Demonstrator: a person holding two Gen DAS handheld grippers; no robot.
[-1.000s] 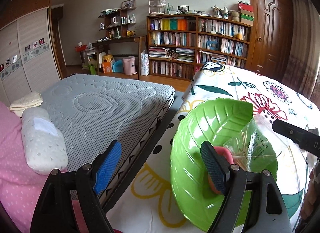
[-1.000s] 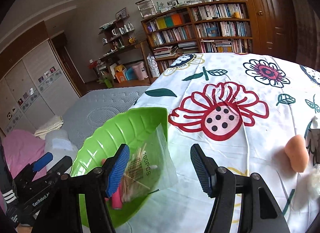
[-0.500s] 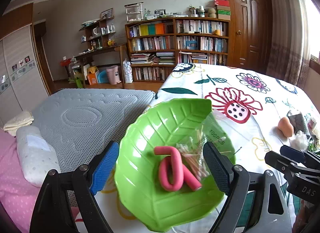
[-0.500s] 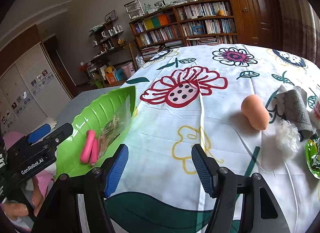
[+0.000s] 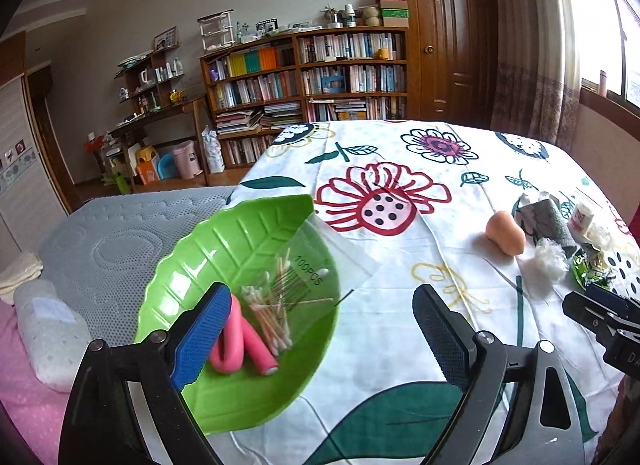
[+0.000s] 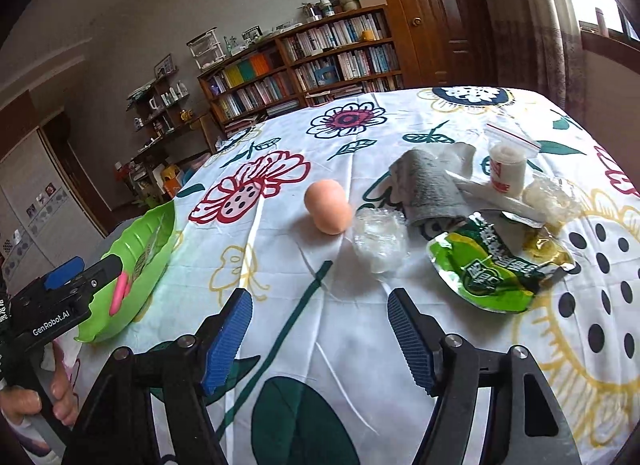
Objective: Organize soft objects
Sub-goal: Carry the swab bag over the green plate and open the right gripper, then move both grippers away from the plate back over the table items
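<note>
A green leaf-shaped dish (image 5: 224, 249) sits at the table's left edge, holding a bent pink foam roller (image 5: 240, 345) and a clear bag of cotton swabs (image 5: 296, 285). My left gripper (image 5: 320, 329) is open and empty just above the dish's near right side. An orange makeup sponge (image 6: 328, 205), a clear plastic wad (image 6: 380, 237), a rolled grey cloth (image 6: 432, 189) and a white roll in a bag (image 6: 508, 165) lie ahead of my right gripper (image 6: 320, 333), which is open and empty. The dish also shows in the right wrist view (image 6: 136, 265).
A green snack wrapper (image 6: 492, 269) and crumpled plastic (image 6: 552, 197) lie at the right. The flowered tablecloth (image 5: 400, 337) covers the table. A grey mattress (image 5: 108, 241) and pink bedding sit left of it. Bookshelves (image 5: 312, 77) line the far wall.
Both grippers have swung right across the table, away from the dish. The sponge, cloth and wrapper have come into the right view. Both stay open.
</note>
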